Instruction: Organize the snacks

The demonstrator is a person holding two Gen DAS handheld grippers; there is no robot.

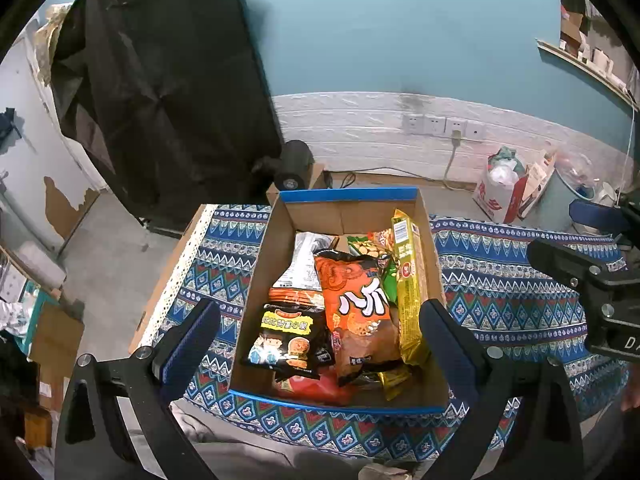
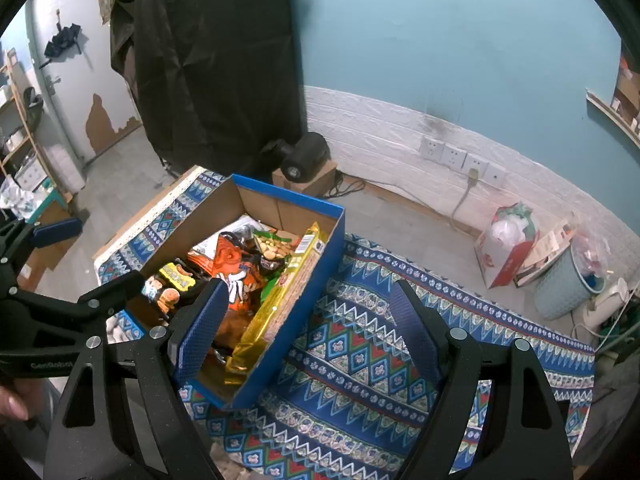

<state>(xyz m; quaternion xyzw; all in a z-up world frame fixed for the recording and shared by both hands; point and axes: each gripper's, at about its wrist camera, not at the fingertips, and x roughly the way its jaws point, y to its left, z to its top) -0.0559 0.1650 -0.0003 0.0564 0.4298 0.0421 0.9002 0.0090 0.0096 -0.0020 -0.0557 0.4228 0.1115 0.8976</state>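
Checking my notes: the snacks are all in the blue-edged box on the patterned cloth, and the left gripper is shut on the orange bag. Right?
Not quite. In the left wrist view the left gripper is open and holds nothing; the orange bag lies in the box with the other snacks, on the cloth.

A blue-rimmed brown box [image 1: 348, 196] sits on a blue, red and white zigzag-patterned cloth [image 1: 500, 300].

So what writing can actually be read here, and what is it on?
"GenRobot": on the black frame of the left gripper.
"小": big white character on the orange snack bag.
"DA": cut-off letters on the right gripper.
Black snack packet, yellow packet, red-and-white bag: print too small or blurred to read.
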